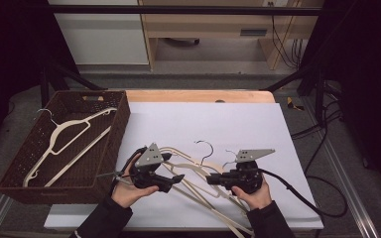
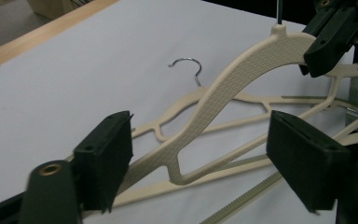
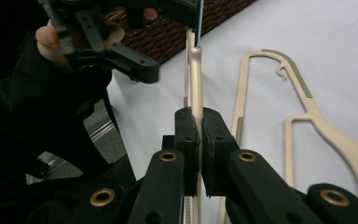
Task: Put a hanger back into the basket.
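**Hanger lifted, second grip pending**

While the right hand-held gripper (image 3: 199, 140) stays out of it, clenched on a cream hanger (image 2: 242, 74) raised above the counter (image 1: 258, 124), the left hand-held gripper (image 2: 200, 154) straddles its shoulder, released. Next, probably: close, then carry toward the basket (image 1: 121, 124).

The left gripper (image 1: 176, 177) has its jaws spread, nothing pressed between the pads. The right gripper (image 3: 199, 135) is clamped tight, fingertips pointing toward the left one.

The cream plastic hanger (image 2: 242, 70) has a rough, dimpled matt surface and a shiny metal hook (image 2: 189, 65). The dark brown basket (image 1: 106, 144) looks woven and coarse. The white sheet (image 1: 218, 124) covering the wooden tabletop (image 1: 193, 95) is smooth and matt.
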`<state>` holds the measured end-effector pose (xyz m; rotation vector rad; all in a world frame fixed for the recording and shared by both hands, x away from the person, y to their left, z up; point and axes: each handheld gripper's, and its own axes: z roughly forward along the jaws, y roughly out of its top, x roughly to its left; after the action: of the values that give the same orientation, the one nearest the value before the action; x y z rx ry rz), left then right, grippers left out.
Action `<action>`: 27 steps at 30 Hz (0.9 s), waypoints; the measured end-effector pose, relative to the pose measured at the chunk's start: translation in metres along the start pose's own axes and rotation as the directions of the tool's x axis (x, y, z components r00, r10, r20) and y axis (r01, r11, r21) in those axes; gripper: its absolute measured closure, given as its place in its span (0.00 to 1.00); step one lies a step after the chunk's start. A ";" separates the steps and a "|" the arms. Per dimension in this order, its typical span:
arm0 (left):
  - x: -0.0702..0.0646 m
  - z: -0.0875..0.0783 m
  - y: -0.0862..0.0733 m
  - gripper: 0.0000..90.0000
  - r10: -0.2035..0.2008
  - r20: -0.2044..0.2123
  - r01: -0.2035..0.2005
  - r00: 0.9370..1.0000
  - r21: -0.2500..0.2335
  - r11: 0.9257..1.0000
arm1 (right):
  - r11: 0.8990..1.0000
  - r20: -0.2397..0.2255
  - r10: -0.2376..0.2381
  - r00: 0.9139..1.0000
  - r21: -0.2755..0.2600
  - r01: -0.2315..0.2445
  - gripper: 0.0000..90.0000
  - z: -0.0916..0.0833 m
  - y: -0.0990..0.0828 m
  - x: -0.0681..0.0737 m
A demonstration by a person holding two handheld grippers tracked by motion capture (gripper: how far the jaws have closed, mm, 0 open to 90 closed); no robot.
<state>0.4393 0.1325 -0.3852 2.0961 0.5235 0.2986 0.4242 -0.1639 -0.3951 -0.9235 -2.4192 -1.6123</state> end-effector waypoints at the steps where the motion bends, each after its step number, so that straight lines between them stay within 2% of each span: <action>1: 0.000 0.002 0.001 0.30 0.005 0.002 -0.005 1.000 0.005 1.000 | 1.000 -0.004 -0.004 1.000 0.001 0.004 0.96 0.000 0.000 0.001; 8: 0.001 0.014 0.007 0.62 0.010 0.058 -0.012 0.998 0.040 0.999 | 1.000 -0.009 -0.020 1.000 0.015 0.020 0.96 0.002 -0.001 0.002; 14: 0.001 0.019 0.007 0.67 0.040 0.074 -0.047 0.996 0.092 0.995 | 0.999 0.002 -0.035 0.999 0.035 0.035 0.96 0.002 -0.002 0.003; 20: -0.002 0.020 0.006 0.72 0.064 0.097 -0.076 0.993 0.117 0.990 | 0.997 -0.007 -0.049 0.999 0.051 0.050 0.96 0.002 -0.002 0.003; 21: -0.002 0.019 0.007 0.73 0.082 0.102 -0.095 0.991 0.131 0.987 | 0.997 -0.010 -0.054 0.999 0.053 0.054 0.96 0.001 -0.003 0.003; 22: -0.003 0.019 0.007 0.74 0.083 0.103 -0.096 0.991 0.129 0.987 | 0.997 -0.011 -0.056 0.998 0.054 0.057 0.96 0.001 -0.003 0.003; 23: -0.003 0.018 0.007 0.75 0.100 0.106 -0.115 0.989 0.143 0.983 | 0.997 -0.011 -0.058 0.998 0.055 0.058 0.96 0.001 -0.003 0.003; 24: -0.005 0.019 0.006 0.76 0.087 0.106 -0.101 0.991 0.134 0.986 | 0.996 -0.014 -0.062 0.998 0.056 0.062 0.96 0.001 -0.003 0.003; 27: -0.005 0.017 0.007 0.78 0.118 0.111 -0.135 0.987 0.167 0.977 | 0.996 -0.006 -0.061 0.998 0.058 0.061 0.95 0.002 -0.003 0.003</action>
<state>0.4437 0.1149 -0.3884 2.3062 0.3675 0.2248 0.4209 -0.1619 -0.3968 -0.8447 -2.5008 -1.5519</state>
